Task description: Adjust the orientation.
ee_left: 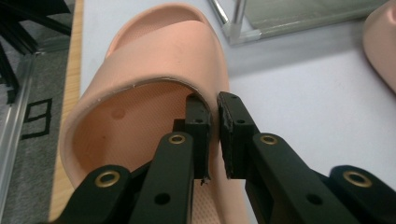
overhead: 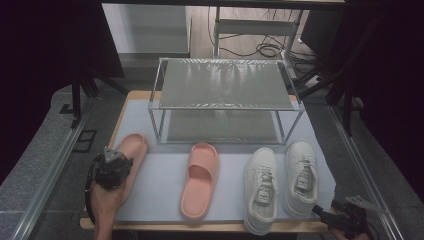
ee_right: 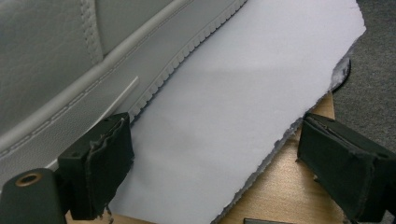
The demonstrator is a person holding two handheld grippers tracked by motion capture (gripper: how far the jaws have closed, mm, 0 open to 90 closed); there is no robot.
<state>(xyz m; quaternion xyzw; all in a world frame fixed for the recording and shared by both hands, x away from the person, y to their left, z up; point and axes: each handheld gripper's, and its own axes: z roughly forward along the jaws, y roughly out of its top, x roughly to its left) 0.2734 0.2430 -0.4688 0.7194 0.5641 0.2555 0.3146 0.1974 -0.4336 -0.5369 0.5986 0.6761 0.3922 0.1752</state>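
A pink slide (overhead: 135, 144) lies at the left of the white mat (overhead: 155, 195), and its mate (overhead: 200, 180) lies near the middle. My left gripper (overhead: 118, 161) comes from the near side onto the left slide (ee_left: 154, 60). Its jaws (ee_left: 214, 116) are pinched on the right edge of the strap, one pad inside and one outside. A pair of white sneakers (overhead: 261, 190) (overhead: 301, 177) stands on the right. My right gripper (overhead: 324, 215) rests at the near right corner, open (ee_right: 215, 154), beside the sole of a sneaker (ee_right: 70, 70) with nothing between its pads.
A two-tier metal rack (overhead: 225, 85) stands at the back of the mat, both shelves bare. The wooden table edge (ee_right: 280, 186) shows under the mat's torn border. Aluminium rails (overhead: 50, 175) run along both sides.
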